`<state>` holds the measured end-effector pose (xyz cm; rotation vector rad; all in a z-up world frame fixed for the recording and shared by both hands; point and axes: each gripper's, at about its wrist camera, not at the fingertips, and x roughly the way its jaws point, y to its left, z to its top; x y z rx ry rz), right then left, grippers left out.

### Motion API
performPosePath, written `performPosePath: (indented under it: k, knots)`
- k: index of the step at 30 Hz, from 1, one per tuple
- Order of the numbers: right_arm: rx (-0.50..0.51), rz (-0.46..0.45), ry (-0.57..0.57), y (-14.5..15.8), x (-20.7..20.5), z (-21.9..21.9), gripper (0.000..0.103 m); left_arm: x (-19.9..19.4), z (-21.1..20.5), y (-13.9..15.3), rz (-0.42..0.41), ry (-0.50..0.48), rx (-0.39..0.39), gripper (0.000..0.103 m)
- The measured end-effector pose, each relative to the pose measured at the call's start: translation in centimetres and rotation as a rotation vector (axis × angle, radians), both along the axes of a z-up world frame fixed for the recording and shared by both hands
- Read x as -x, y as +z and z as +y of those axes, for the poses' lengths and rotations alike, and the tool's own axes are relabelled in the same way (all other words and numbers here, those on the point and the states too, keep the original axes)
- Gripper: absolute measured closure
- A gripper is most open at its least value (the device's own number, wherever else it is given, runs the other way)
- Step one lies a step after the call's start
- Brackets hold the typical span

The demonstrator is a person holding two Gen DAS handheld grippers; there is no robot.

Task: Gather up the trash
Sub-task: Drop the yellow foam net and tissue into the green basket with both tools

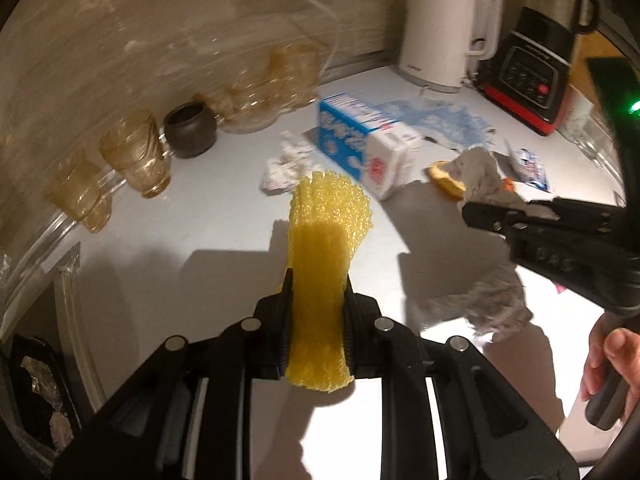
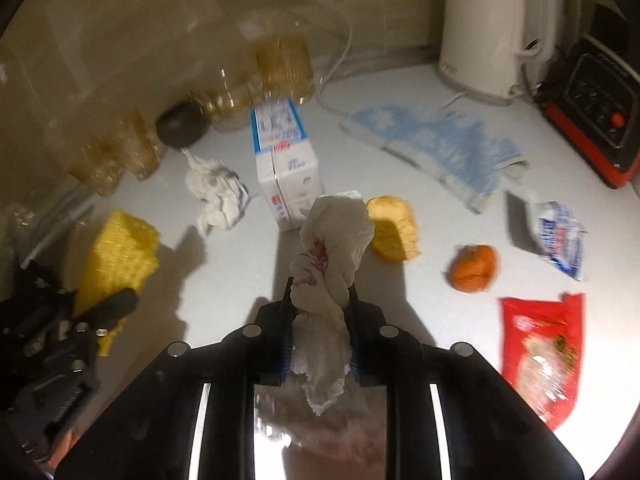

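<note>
Gripping from both sides, the left gripper (image 1: 316, 284) has its jaws clamped on a yellow foam net (image 1: 324, 240), whose long axis runs straight out along the fingers, its flared ribbed end standing past the tips above the white counter (image 1: 200, 220). The right gripper (image 2: 320, 292) is likewise clamped, on a crumpled grey tissue (image 2: 332, 240) with a reddish stain; the wad sticks out beyond the tips and a tail of it hangs below the jaws. Both pieces look soft, light and easily squashed, so neither should slip.

No bin shows in either view, so I cannot tell which way the held pieces must travel. Judging by the layout, the next pickups lie ahead of and to the right of the right gripper, which makes that hand the nearer one for them: a yellow spongy lump (image 2: 394, 228) just past the tissue, an orange peel (image 2: 474, 268), a red wrapper (image 2: 540, 356) and a crumpled white-and-blue packet (image 2: 558, 236). Farther out stand a milk carton (image 2: 286, 176) on its side, long axis pointing away, a white paper wad (image 2: 218, 192) to its left, and a flat blue-and-white bag (image 2: 436, 148). Beyond them, by the wall, are amber glasses (image 1: 136, 152), a white kettle (image 1: 440, 28) and a blender base (image 1: 528, 68).
</note>
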<state>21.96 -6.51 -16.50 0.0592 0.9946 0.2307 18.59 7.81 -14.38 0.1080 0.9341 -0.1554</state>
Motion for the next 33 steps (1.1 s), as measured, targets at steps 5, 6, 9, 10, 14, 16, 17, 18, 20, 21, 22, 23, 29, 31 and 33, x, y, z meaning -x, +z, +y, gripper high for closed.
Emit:
performPosePath:
  k: [5,6,9,10,14,16,17,18,20,21,22,23,29,31,33]
  knots:
    - [-0.002,-0.054,-0.044,3.9,6.1,-3.6,0.081,3.5,-3.4,2.4,-0.026,-0.097,0.008,0.083]
    - [0.005,-0.058,-0.053,4.4,7.8,-4.6,0.081,4.5,-4.3,2.8,-0.025,-0.124,0.016,0.083]
    - [0.023,-0.054,-0.078,5.5,12.8,-7.4,0.081,8.0,-7.0,3.7,-0.008,-0.21,0.048,0.083]
    - [0.025,-0.048,-0.085,5.5,14.1,-8.1,0.081,9.0,-7.9,3.7,0.003,-0.235,0.056,0.083]
    - [0.042,0.004,-0.128,4.6,20.6,-11.8,0.081,15.4,-12.6,2.5,0.079,-0.391,0.084,0.083]
    - [0.05,0.03,-0.151,3.6,23.3,-13.2,0.08,18.1,-14.6,1.2,0.109,-0.455,0.065,0.083]
    - [0.039,0.048,-0.163,3.1,24.9,-14.1,0.08,19.6,-15.9,0.2,0.139,-0.486,0.054,0.083]
    - [0.027,0.068,-0.175,2.5,26.2,-14.9,0.08,20.6,-16.8,-0.8,0.17,-0.509,0.049,0.083]
    - [0.018,0.094,-0.191,1.5,28.1,-15.9,0.08,22.5,-18.3,-3.0,0.234,-0.54,0.027,0.083]
    - [0.017,0.105,-0.197,1.0,29.0,-16.4,0.08,23.4,-18.9,-4.2,0.266,-0.554,0.018,0.083]
    - [0.017,0.113,-0.201,0.8,29.8,-16.7,0.08,24.1,-19.4,-5.2,0.293,-0.566,0.014,0.083]
    - [0.01,0.119,-0.205,0.5,30.6,-17.2,0.08,24.6,-19.8,-5.9,0.309,-0.572,0.007,0.083]
    - [-0.02,0.144,-0.217,-0.8,33.2,-18.3,0.08,26.3,-21.2,-8.5,0.36,-0.578,-0.029,0.072]
    - [-0.025,0.146,-0.212,-0.9,33.5,-18.3,0.079,26.4,-21.3,-8.4,0.351,-0.577,-0.035,0.058]
    - [-0.026,0.146,-0.206,-1.1,33.6,-18.3,0.079,26.3,-21.4,-8.0,0.331,-0.578,-0.033,0.05]
